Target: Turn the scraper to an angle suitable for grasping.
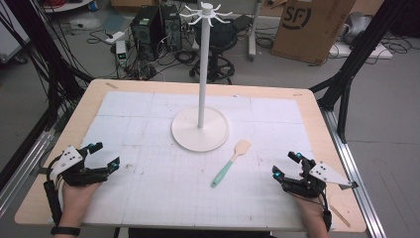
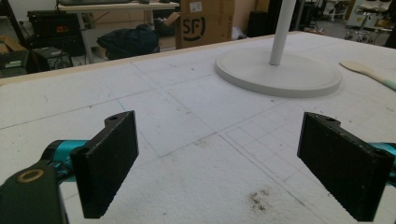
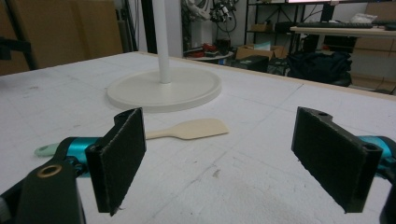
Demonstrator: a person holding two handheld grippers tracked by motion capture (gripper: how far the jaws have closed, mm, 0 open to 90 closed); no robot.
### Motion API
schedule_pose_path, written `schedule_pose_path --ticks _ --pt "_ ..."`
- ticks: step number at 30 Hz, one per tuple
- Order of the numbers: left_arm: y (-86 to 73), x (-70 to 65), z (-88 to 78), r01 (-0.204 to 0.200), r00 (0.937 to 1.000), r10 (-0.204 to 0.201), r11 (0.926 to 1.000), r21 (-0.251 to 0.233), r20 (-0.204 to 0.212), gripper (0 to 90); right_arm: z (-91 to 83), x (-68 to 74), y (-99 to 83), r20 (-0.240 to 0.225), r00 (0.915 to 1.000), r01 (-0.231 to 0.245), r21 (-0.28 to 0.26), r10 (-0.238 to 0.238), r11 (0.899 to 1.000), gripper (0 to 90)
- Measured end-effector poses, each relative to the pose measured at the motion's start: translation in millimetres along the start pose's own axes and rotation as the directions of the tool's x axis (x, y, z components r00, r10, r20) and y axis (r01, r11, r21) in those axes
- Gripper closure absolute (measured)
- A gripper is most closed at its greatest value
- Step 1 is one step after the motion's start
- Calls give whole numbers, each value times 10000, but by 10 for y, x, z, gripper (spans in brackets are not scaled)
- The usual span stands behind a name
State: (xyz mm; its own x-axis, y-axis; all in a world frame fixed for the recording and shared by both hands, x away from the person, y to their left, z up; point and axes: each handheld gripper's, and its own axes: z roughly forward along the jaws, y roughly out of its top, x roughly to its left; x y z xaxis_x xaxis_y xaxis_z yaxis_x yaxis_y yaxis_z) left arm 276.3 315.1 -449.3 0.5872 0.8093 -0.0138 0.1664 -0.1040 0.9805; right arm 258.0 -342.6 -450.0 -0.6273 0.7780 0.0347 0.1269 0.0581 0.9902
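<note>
Black-jawed, my left gripper (image 1: 105, 155) rests low at the near left of the white gridded table mat (image 1: 148, 198), jaws spread wide on nothing; my right gripper (image 1: 287, 165) mirrors it at the near right, equally wide and empty. Between them, just beside the white round-based hook stand (image 1: 200, 128), lies the cream-bladed, mint-handled spatula (image 1: 231, 162). Beyond the table, a brown cardboard box (image 1: 312, 25) reads "SF".

White gridded table mat (image 1: 148, 198), cardboard box (image 1: 312, 27) on floor, what looks like computer towers (image 1: 154, 27), office chair (image 1: 220, 44)
</note>
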Motion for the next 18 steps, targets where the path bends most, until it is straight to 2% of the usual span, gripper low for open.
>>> schedule_pose_path --ticks 6,11,14,18 --pt "2 -2 4 91 9998 -90 10000 19 -198 124 0 2 0 15 10000 9 -3 -9 10000 169" --pt "8 -12 7 10 9995 -9 10000 43 -321 125 1 -1 0 49 10000 -61 -20 61 10000 169" --pt "13 -2 5 212 9995 -214 9997 -93 -238 125 0 -2 0 31 9999 -111 -2 111 9999 169" --pt "31 -8 9 254 9994 -256 9996 -86 -235 136 2 -2 0 38 9999 -104 1 104 9999 169"
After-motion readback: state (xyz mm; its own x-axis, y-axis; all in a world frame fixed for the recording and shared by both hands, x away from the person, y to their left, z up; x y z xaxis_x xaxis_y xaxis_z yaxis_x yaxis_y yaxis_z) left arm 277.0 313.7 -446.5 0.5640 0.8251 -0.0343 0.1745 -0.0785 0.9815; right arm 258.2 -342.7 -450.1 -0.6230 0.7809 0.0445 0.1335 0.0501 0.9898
